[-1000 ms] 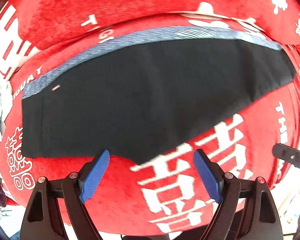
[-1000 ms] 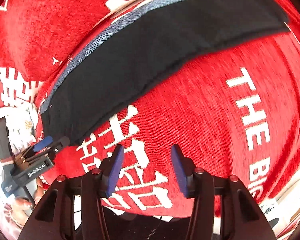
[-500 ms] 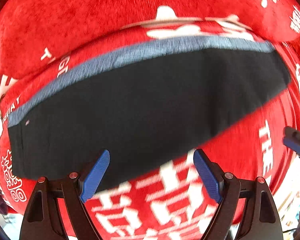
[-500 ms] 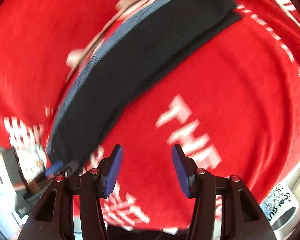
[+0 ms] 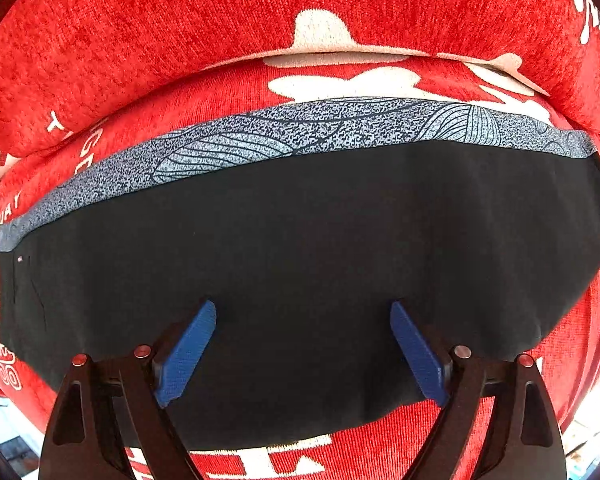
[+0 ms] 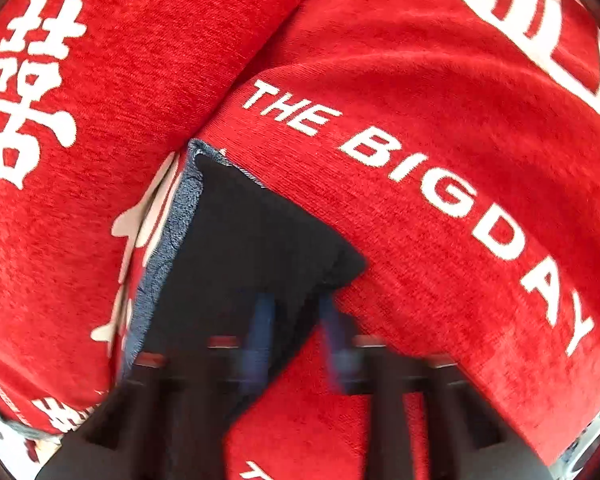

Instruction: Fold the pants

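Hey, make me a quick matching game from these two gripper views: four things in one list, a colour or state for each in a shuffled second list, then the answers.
Things:
1. pants
2. trim strip
3. sofa cover
4. left gripper

Colour or state:
A. red with white lettering
B. speckled grey-blue
C. open, fingers wide apart
D. black, lying flat

Pairs: 1-D, 2-B, 3-A, 4-C

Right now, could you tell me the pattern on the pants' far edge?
Speckled blue-grey band with fine dark line drawings; clearest in left wrist view.

Black pants (image 5: 308,264) with speckled grey patterned band along far edge, flat, folded lengthwise on red fabric.
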Motion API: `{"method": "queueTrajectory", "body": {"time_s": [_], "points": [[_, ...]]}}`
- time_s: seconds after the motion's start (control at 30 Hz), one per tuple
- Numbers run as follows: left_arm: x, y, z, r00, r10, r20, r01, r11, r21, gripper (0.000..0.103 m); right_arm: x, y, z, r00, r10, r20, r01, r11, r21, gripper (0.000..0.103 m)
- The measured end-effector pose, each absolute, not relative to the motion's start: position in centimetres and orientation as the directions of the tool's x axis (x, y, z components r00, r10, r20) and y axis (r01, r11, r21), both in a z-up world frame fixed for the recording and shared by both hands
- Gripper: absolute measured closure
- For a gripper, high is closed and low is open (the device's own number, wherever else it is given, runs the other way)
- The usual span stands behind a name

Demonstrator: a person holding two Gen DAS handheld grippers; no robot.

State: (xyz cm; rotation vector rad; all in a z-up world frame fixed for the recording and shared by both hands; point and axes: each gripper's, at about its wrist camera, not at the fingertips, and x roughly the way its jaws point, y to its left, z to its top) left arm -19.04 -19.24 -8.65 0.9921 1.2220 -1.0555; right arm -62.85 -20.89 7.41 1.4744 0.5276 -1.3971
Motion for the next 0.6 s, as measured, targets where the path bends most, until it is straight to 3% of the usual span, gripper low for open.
{"method": "queueTrajectory", "body": {"time_s": [0.07, 0.33, 0.6], "points": [[-19.0, -19.5, -8.8, 0.059, -0.075, -0.995, 0.974, 0.224, 0.041, 0.008, -63.3, -20.4, 7.8, 0.209, -0.307, -0.929, 0.862, -0.391, 0.323, 0.096], [-19.7, -20.0, -8.8, 0.098, -0.084, -0.992, 0.977, 0.199, 0.080, 0.007, -62.2, -19.3, 9.4, 0.192, -0.291, -0.937, 0.892, -0.346, 0.290, 0.092], [-21.0, -19.2, -8.4, 0.109, -0.094, -0.990, 0.977, 0.193, 0.089, 0.007, -48.9, -19.1, 9.1, 0.311, -0.181, -0.933, 0.950, 0.097, 0.297, 0.090]]}}
